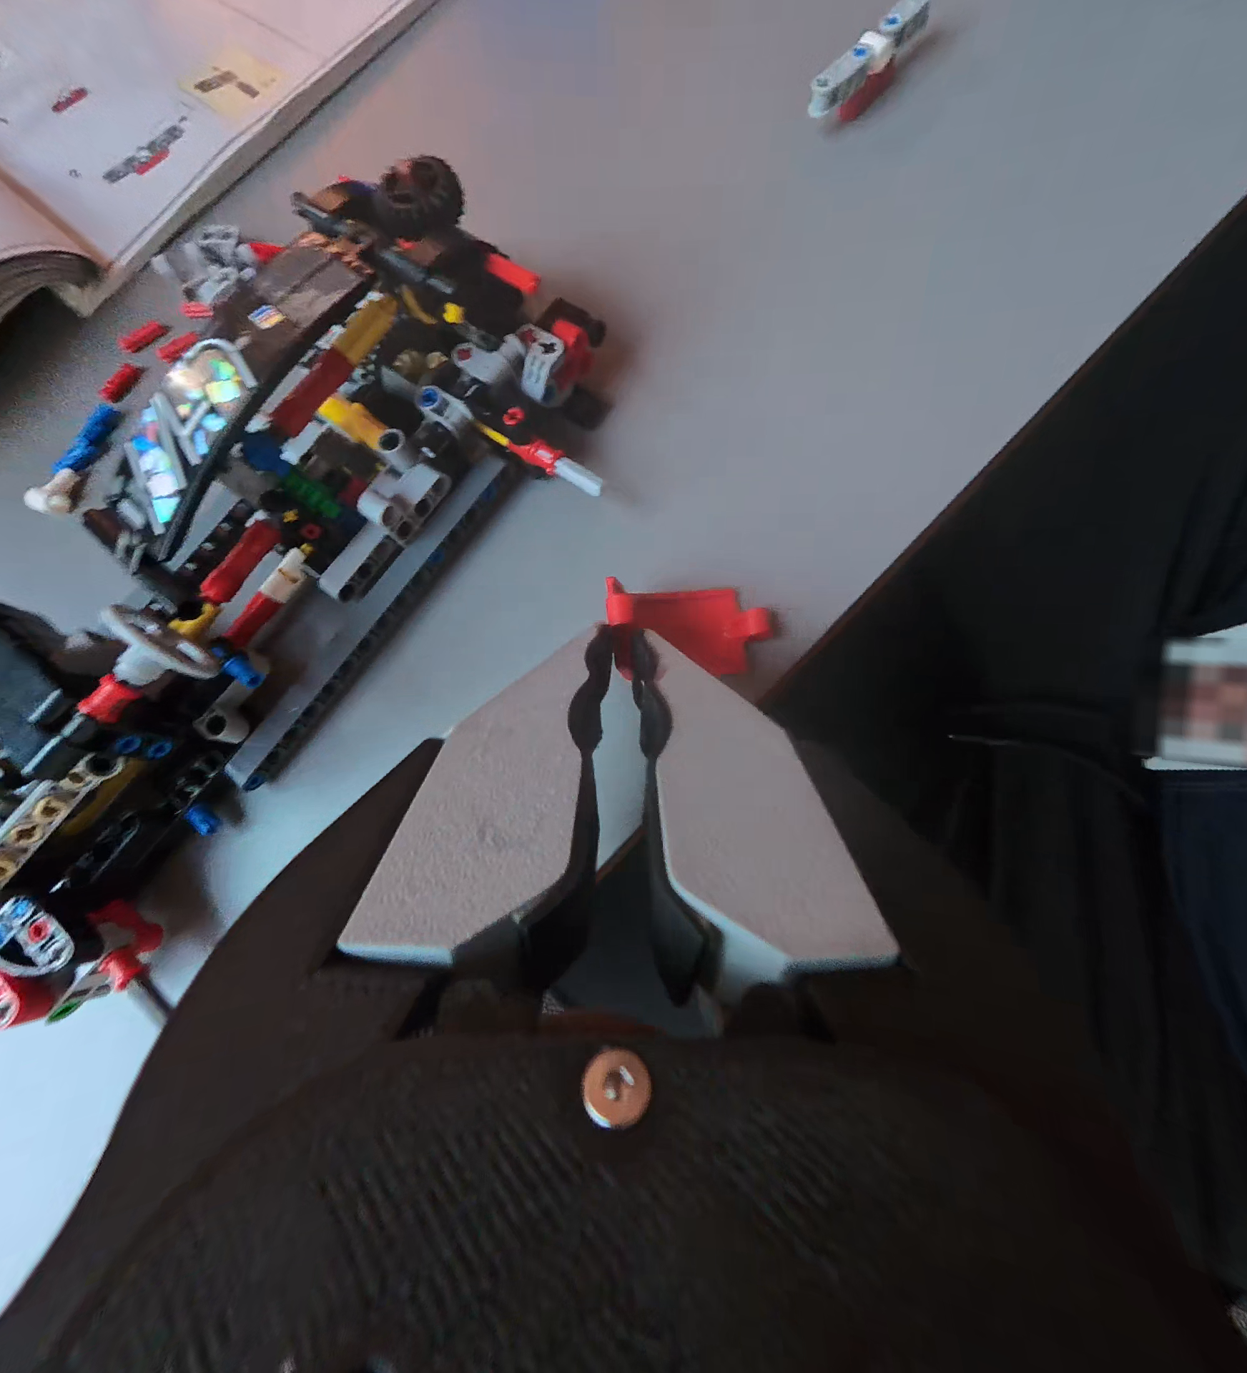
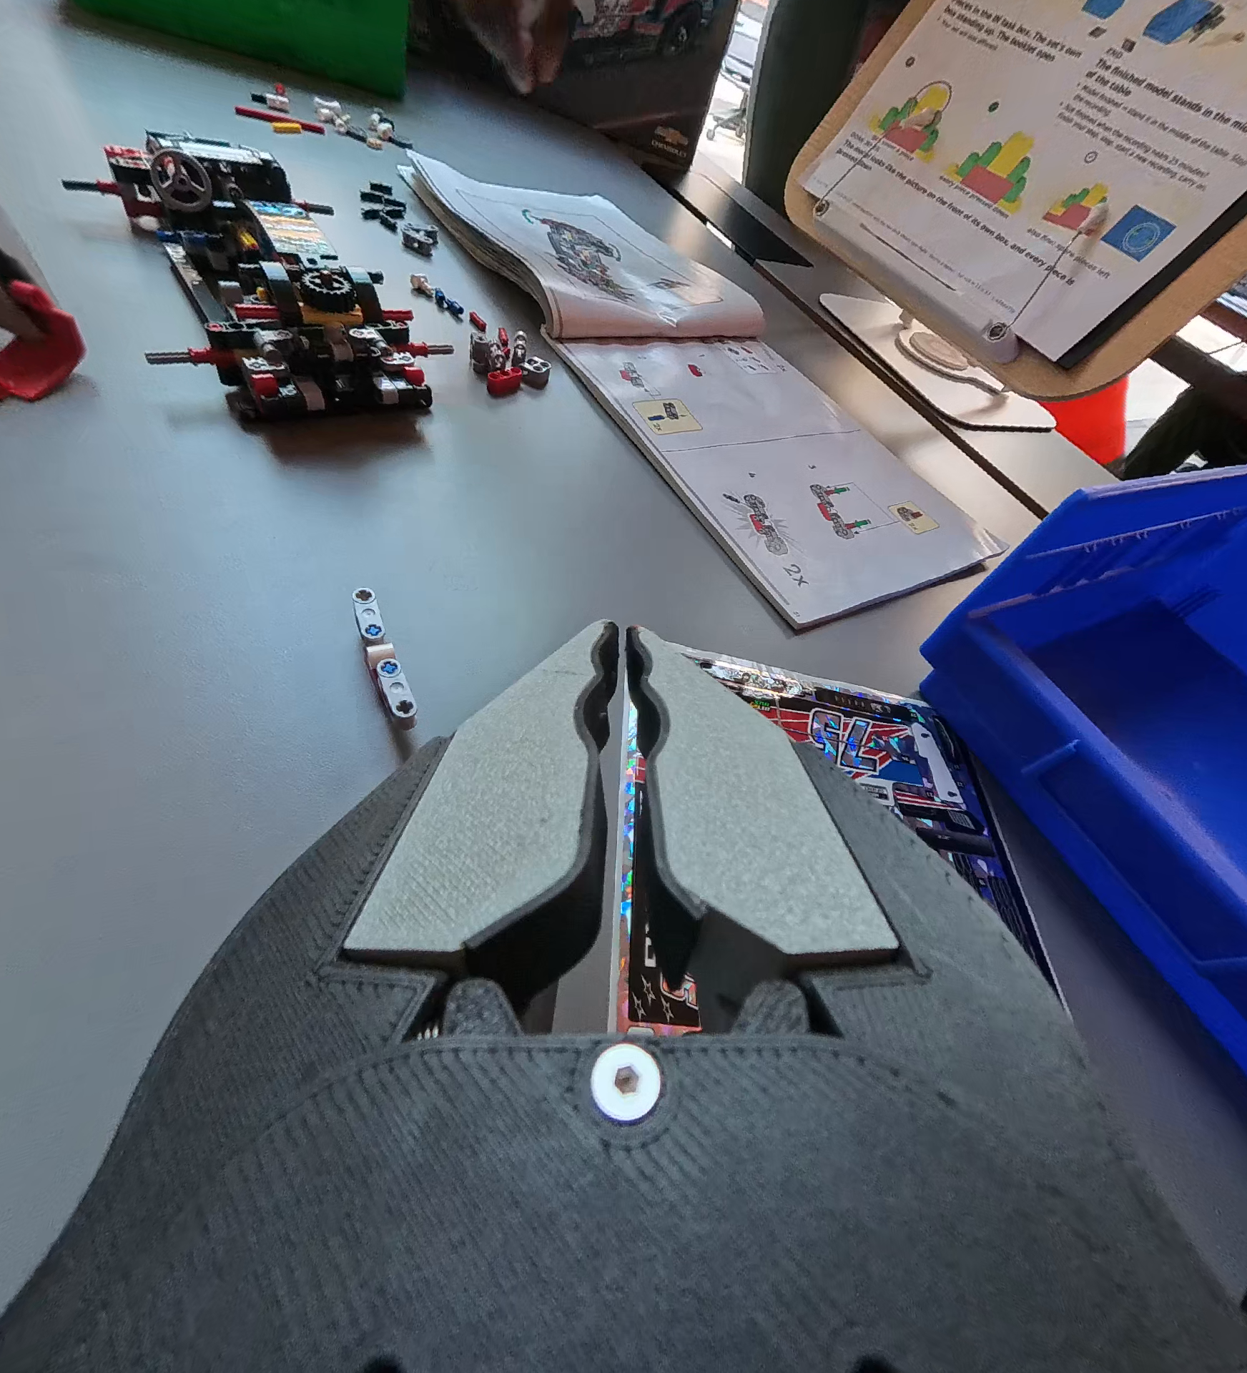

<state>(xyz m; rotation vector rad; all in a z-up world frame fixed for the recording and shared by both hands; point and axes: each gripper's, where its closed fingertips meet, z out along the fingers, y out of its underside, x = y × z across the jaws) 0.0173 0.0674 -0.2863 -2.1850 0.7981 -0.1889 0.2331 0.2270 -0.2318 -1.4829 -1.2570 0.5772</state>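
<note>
My left gripper [image 1: 624,646] is shut on a red curved panel piece [image 1: 687,620], pinching its near edge just above the grey table [image 1: 828,334] close to the table's edge. The other view shows the same red piece [image 2: 34,349] at the far left, held at that gripper's tip. My right gripper [image 2: 622,639] is shut with nothing between its tips, and hovers over a shiny sticker sheet [image 2: 866,743]. A small grey and red beam assembly [image 2: 385,657] lies just left of it and also shows in the left wrist view [image 1: 869,63].
A half-built brick car chassis [image 1: 353,416] [image 2: 271,290] sits mid-table with loose small parts [image 2: 509,356] around it. An open instruction booklet [image 2: 680,371] [image 1: 123,111] lies beside it. A blue bin [image 2: 1163,743] stands right; a sheet on a stand [image 2: 1051,171] behind. There is about 30 cm between the tips of the two grippers.
</note>
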